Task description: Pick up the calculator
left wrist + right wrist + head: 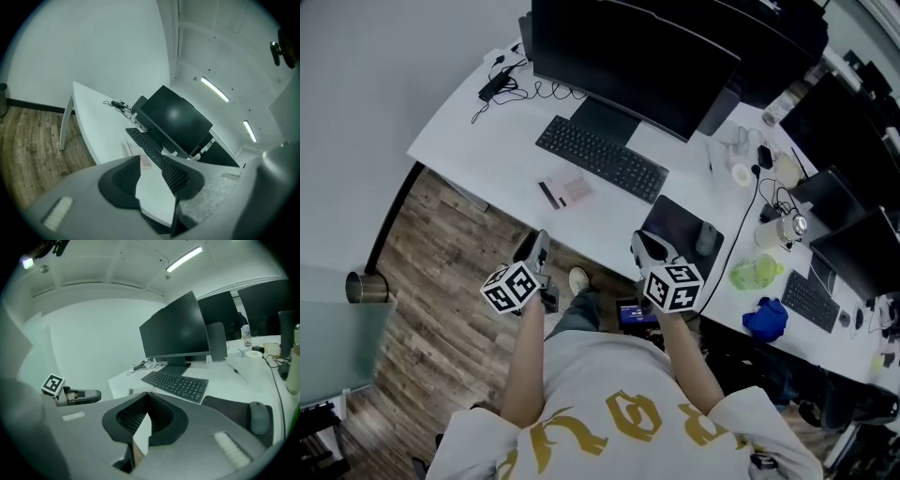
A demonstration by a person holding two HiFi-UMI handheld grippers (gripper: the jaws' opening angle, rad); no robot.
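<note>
The calculator (564, 191), a flat pinkish slab with a dark strip at its left end, lies on the white desk (478, 141) in front of the keyboard. In the left gripper view the calculator (144, 160) shows just past the jaws. My left gripper (537, 249) hovers at the desk's near edge, below the calculator, open and empty (151, 161). To the right, near the mouse pad, my right gripper (645, 247) also hangs at the near edge, its tips touching with nothing between them (147, 397).
A black keyboard (600, 157) and a large monitor (628, 56) stand behind the calculator. A dark mouse pad (675, 225) with a mouse (706, 239) lies to the right. Cables (502, 82) are at the far left corner. Clutter and more screens fill the right end.
</note>
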